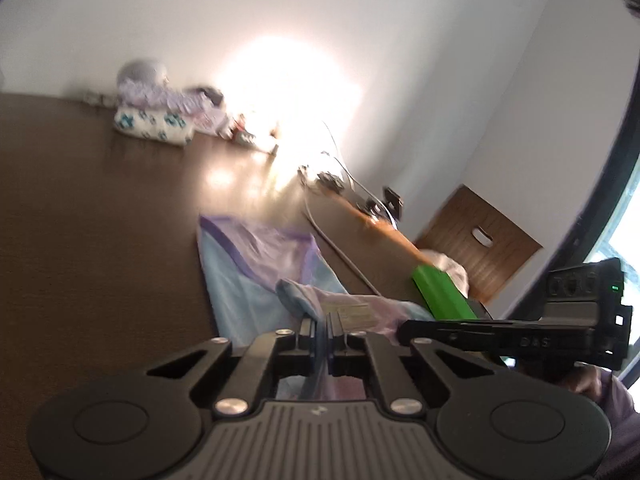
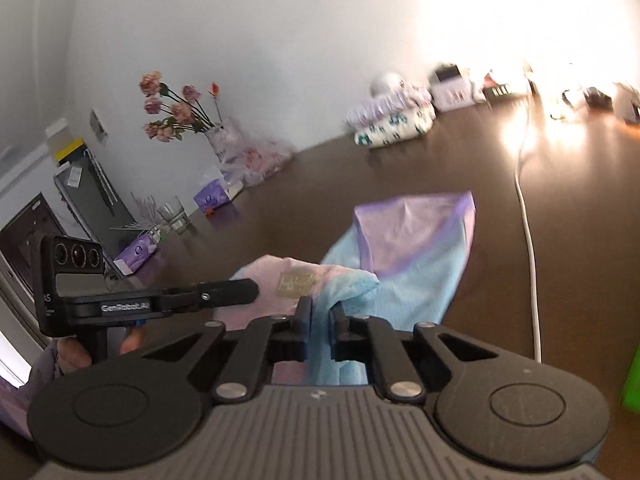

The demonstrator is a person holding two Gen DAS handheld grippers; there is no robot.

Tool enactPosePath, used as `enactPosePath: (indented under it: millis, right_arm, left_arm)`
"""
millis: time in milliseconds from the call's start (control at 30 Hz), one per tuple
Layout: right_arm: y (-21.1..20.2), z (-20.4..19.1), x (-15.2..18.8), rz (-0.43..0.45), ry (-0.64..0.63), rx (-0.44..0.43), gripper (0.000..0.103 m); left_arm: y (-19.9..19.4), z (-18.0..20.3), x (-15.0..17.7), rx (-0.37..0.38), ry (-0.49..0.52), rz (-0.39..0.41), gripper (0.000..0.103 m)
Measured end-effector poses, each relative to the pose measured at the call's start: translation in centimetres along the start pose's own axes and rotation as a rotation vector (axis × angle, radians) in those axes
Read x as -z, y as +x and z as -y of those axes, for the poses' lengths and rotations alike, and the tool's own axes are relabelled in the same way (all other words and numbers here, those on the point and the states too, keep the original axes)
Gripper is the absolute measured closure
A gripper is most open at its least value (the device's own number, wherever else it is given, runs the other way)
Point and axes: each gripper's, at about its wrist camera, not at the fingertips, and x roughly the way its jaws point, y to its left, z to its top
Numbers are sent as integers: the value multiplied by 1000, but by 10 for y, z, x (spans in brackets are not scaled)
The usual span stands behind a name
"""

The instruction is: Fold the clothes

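Note:
A light blue and lilac garment (image 1: 248,276) lies stretched across the dark brown table (image 1: 88,208), its near end lifted. My left gripper (image 1: 320,326) is shut on a fold of that near edge, beside a sewn-in label (image 1: 354,314). From the right wrist view the same garment (image 2: 416,248) runs away toward the wall, and my right gripper (image 2: 321,310) is shut on its blue mesh edge. The left gripper's body (image 2: 152,300) shows at the left of that view, held by a hand (image 2: 76,350). The right gripper's body (image 1: 520,336) crosses the left wrist view.
Folded patterned clothes (image 2: 394,122) are stacked by the wall. A vase of pink flowers (image 2: 184,114), a glass (image 2: 173,213) and purple tissue packs (image 2: 212,196) stand at the left. A white cable (image 2: 530,240) trails along the table. A green object (image 1: 440,290) and wooden chair back (image 1: 480,240) sit right.

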Motion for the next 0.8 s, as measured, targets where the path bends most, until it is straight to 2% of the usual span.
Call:
enactPosePath:
  millis: [200, 367, 467, 567, 633, 667, 700, 733, 800]
  right_arm:
    - [16, 2, -7, -1, -33, 55, 95]
    - [10, 1, -5, 64, -48, 49, 95]
    - [14, 4, -4, 45, -58, 107, 95]
    - [13, 4, -4, 43, -68, 146, 85]
    - [8, 3, -4, 52, -74, 158, 68]
    - [3, 2, -5, 79, -77, 170, 67]
    - [-4, 1, -7, 114, -81, 184, 66]
    - [-9, -1, -10, 141, -89, 198, 67]
    - [-17, -10, -14, 178, -126, 200, 75]
  left_arm:
    - [27, -9, -2, -98, -4, -46, 99]
    - [27, -9, -5, -57, -12, -11, 99]
    - [29, -8, -9, -50, -5, 14, 99]
    - [28, -14, -9, -99, -24, -8, 99]
    - [28, -19, -10, -132, -36, -22, 94]
    - [28, -21, -10, -149, -42, -29, 88]
    - [28, -23, -10, -165, -49, -37, 81]
    - [28, -25, -10, -182, -55, -44, 78]
    - [23, -24, -12, -197, -41, -27, 77]
